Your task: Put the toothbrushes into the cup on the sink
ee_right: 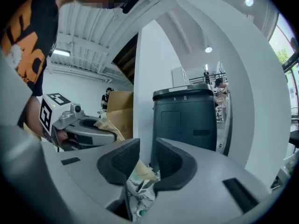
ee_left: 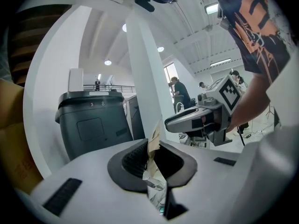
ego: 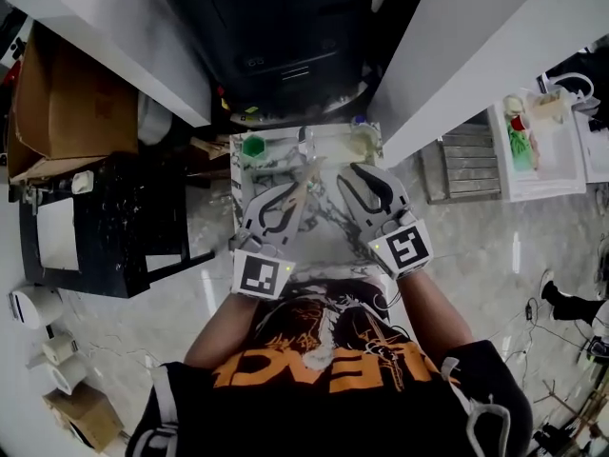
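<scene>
A toothbrush in a tan paper wrapper stands tilted over the marble sink top, and my left gripper is shut on it. In the left gripper view the wrapper sticks up between the pads, with a clear plastic end below. My right gripper is close beside it on the right. Its jaws stand a little apart, and a tan and clear wrapped piece sits low in the gap. Whether the pads press on that piece I cannot tell. A green cup stands at the sink's far left corner.
A faucet rises at the sink's back edge and a pale cup stands at the far right corner. A dark bin is behind the sink. Left are a cardboard box and black table; right is a white shelf.
</scene>
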A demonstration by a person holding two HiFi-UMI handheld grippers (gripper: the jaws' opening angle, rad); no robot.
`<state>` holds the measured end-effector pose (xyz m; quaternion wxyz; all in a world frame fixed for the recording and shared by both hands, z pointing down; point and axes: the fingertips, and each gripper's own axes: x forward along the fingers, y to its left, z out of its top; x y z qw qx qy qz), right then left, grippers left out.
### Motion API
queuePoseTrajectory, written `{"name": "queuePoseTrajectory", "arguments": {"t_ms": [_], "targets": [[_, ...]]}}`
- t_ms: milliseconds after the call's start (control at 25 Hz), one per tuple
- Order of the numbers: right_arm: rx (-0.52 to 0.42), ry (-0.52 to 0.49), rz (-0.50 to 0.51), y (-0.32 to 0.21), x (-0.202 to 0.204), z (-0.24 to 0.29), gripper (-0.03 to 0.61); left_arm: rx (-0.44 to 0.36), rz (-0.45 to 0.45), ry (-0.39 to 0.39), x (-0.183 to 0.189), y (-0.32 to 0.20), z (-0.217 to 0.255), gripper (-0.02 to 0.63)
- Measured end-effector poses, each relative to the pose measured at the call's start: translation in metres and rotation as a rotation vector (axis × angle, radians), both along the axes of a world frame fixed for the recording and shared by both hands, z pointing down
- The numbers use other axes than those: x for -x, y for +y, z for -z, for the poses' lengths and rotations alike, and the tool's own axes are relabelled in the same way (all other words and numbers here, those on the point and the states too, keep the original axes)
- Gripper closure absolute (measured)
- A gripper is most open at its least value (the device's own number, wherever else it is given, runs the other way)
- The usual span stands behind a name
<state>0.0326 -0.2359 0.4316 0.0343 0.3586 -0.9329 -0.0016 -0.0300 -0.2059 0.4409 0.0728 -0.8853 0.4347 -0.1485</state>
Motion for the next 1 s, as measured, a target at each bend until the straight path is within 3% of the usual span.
{"name": "queuePoseTrajectory", "arguments": {"t_ms": [320, 640, 1000], "targets": [[-0.064, -0.037, 0.067, 0.027, 0.037, 0.046, 0.560, -0.030, 0.032, 0.012, 0.027, 0.011, 0.024, 0.563], [-0.054, -0.005, 0.059, 0.032, 0.049, 0.047, 0.565, -0.023, 0.137, 0.051, 0.073, -0.004, 0.009, 0.563], [-0.028, 0.023, 0.073, 0.038, 0.063, 0.036, 0.565, 0.065, 0.246, -0.018, 0.131, -0.044, -0.057, 0.563]]}}
